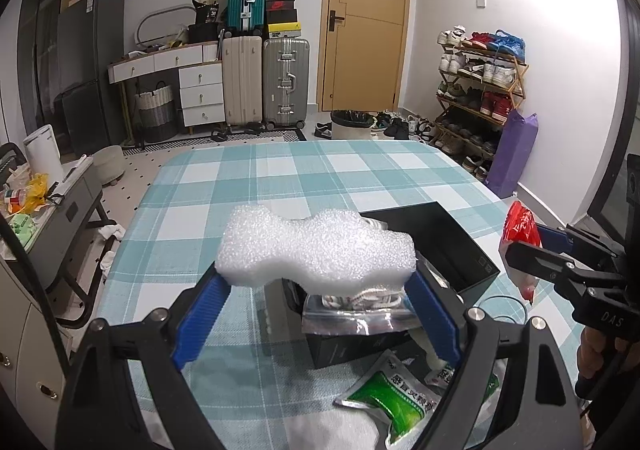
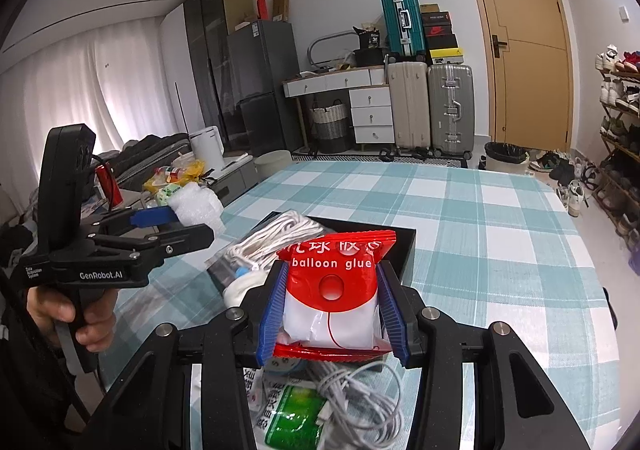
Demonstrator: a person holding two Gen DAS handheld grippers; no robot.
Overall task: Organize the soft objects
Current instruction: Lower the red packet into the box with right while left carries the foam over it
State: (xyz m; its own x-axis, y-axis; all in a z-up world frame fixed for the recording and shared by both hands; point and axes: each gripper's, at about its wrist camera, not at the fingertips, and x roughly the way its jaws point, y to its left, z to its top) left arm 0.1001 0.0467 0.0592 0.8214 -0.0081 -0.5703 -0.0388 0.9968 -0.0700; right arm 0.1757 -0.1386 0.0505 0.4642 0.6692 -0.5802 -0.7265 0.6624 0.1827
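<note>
My left gripper (image 1: 316, 282) is shut on a white foam piece (image 1: 316, 246) and holds it above a black box (image 1: 440, 242) on the checked table (image 1: 280, 178). A clear bag of white cord (image 1: 356, 300) lies in the box under the foam. My right gripper (image 2: 330, 306) is shut on a red and white balloon glue packet (image 2: 332, 290), held above the near edge of the box (image 2: 404, 246). In the right wrist view the left gripper (image 2: 160, 226) with the foam (image 2: 196, 206) is at the left. The cord bag (image 2: 264, 246) shows there too.
A green sachet (image 1: 396, 406) and a grey cable (image 2: 360, 398) lie on the table's near edge, by a white cloth (image 1: 328, 430). Suitcases (image 1: 264, 82), drawers, a door, a bin (image 1: 350, 124) and a shoe rack (image 1: 476, 90) stand beyond the table.
</note>
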